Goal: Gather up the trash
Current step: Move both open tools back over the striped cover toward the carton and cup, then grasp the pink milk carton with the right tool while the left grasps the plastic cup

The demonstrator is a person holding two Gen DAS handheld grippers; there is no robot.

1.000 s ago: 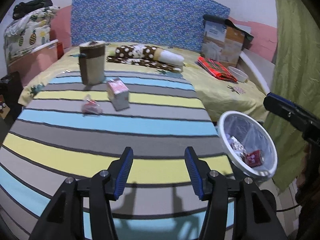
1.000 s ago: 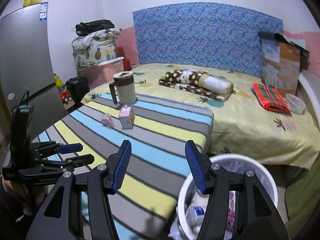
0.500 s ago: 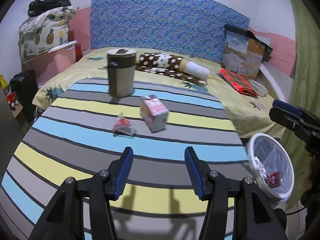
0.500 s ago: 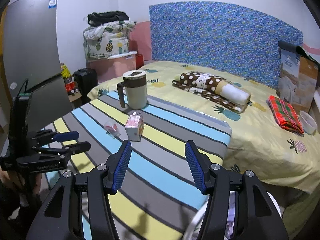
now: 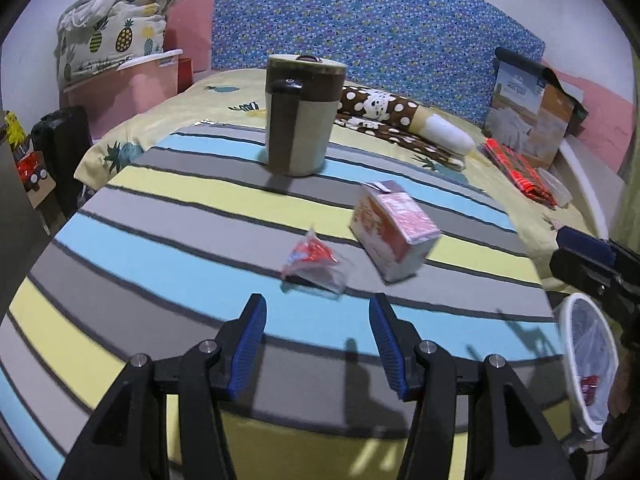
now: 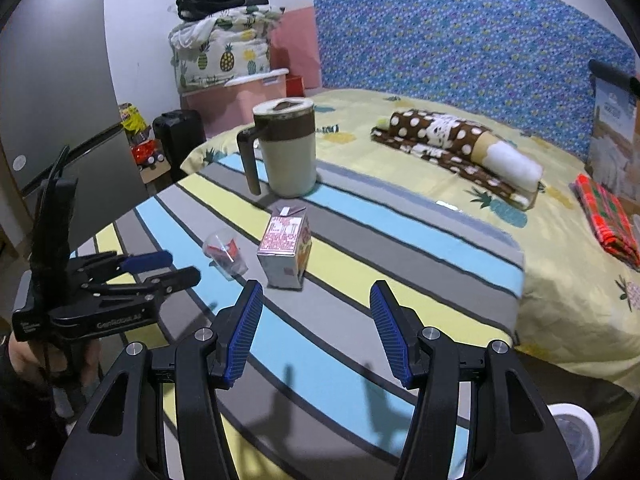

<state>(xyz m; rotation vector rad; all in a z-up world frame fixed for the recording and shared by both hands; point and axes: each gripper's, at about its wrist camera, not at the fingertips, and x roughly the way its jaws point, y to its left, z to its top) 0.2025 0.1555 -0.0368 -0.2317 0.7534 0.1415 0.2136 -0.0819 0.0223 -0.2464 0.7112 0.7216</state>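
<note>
A crumpled clear wrapper with red print lies on the striped table, just ahead of my open, empty left gripper. A small pink carton stands to its right. In the right wrist view the wrapper and the carton lie ahead of my open, empty right gripper. The left gripper shows there at the left. A white bin with trash in it stands off the table's right edge.
A tall beige and brown mug stands behind the trash on the table. Beyond is a bed with a spotted blanket roll, a red cloth and a box. A fridge is at the left.
Both grippers have moved forward and left over the table toward the wrapper and carton, away from the bin. Both stay open and empty.
</note>
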